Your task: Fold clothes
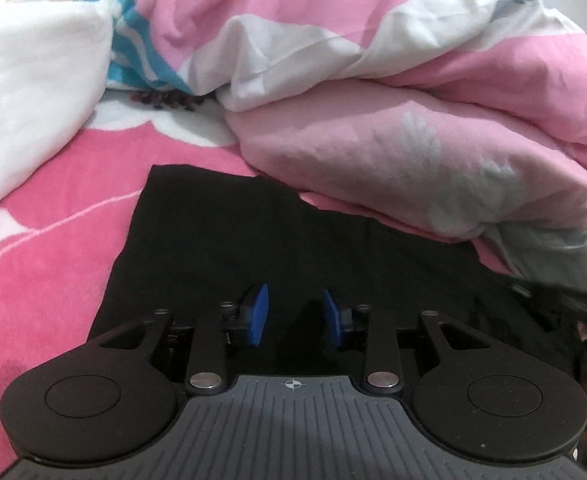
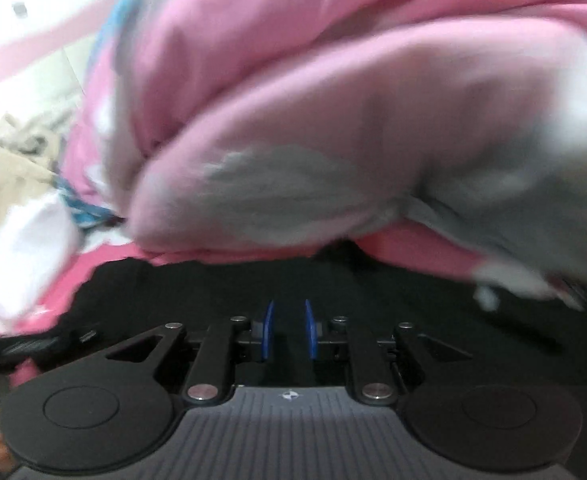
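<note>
A black garment (image 1: 229, 236) lies flat on a pink blanket (image 1: 53, 248), its far edge partly under a pink and white duvet (image 1: 393, 120). My left gripper (image 1: 295, 304) is open and empty just above the garment's near part, blue pads (image 1: 259, 312) apart. In the right wrist view the same black garment (image 2: 213, 292) spreads below my right gripper (image 2: 288, 320), whose blue pads (image 2: 268, 328) stand a small gap apart with nothing between them. That view is blurred.
The bunched duvet (image 2: 333, 120) rises close behind the garment. A white pillow (image 1: 25, 92) lies at the left. A blue and white cloth (image 1: 141, 60) is behind it. The other gripper's tip (image 1: 565, 300) shows at the right edge.
</note>
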A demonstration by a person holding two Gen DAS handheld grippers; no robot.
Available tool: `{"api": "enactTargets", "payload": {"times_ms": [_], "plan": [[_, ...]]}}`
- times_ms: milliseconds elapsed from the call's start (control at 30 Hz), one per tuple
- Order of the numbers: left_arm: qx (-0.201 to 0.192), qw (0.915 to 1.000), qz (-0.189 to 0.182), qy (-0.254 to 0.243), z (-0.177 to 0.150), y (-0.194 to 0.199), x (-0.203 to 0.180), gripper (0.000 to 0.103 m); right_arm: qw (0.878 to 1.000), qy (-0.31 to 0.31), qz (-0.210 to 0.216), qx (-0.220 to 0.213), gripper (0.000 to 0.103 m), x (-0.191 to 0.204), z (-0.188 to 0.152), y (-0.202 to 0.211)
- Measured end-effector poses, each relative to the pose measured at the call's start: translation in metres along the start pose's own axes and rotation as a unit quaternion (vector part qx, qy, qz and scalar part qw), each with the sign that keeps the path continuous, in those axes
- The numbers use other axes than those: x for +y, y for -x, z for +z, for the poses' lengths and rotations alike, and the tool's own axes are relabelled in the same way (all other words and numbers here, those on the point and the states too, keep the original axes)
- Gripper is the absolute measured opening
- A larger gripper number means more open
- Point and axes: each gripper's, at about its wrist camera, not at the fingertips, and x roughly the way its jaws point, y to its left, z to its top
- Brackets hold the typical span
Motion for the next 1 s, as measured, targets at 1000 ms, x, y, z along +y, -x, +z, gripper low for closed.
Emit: {"api": "enactTargets", "payload": {"times_ms": [1000], "plan": [[-0.038,0.9991,0.014,-0.01,0.02,0.007,0.035,0.033,0.998,-0.01,-0.06,-0.021,0.001,0.036,0.011,-0.015]]}}
